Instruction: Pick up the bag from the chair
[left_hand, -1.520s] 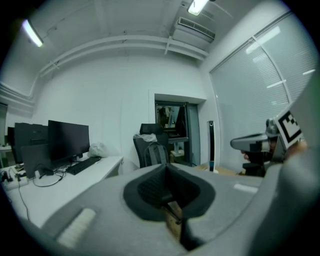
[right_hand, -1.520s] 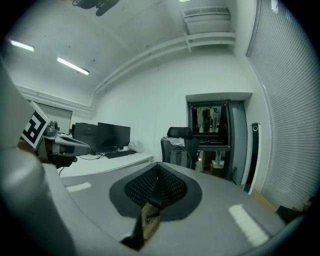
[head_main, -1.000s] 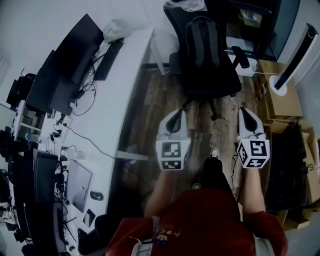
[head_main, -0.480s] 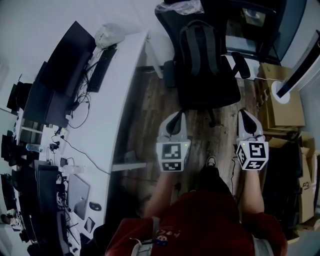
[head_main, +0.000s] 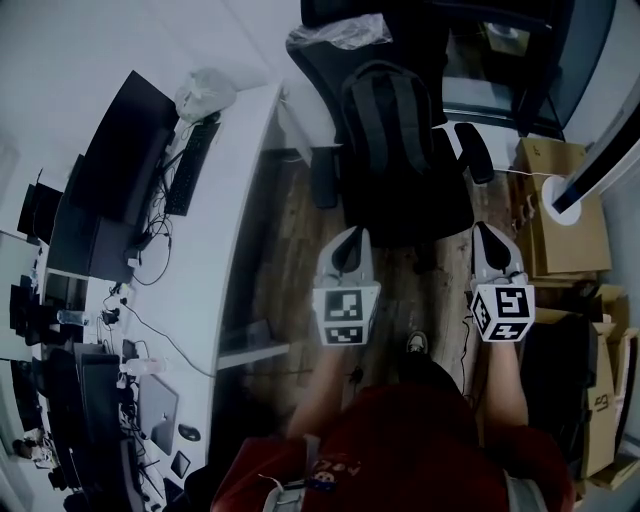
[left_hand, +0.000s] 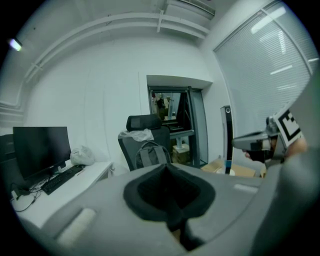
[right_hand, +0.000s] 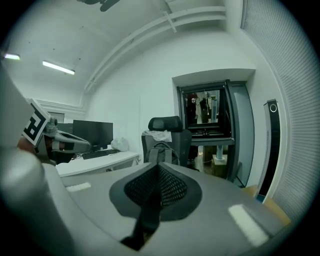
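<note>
Bag: I see it upright on the chair seat, leaning on the backrest.
Left gripper: clenched, empty, at the chair's front edge, short of the bag.
Right gripper: clenched, empty, by the chair's front corner.

Matt cloth bag; wood-plank floor; smooth white desk; cardboard boxes.

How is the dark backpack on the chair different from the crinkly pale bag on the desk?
The dark grey backpack stands upright on the black office chair; the pale crumpled plastic bag slumps on the white desk. The backpack looks bigger, with straps; the plastic bag shows none. Both sit untouched.
</note>
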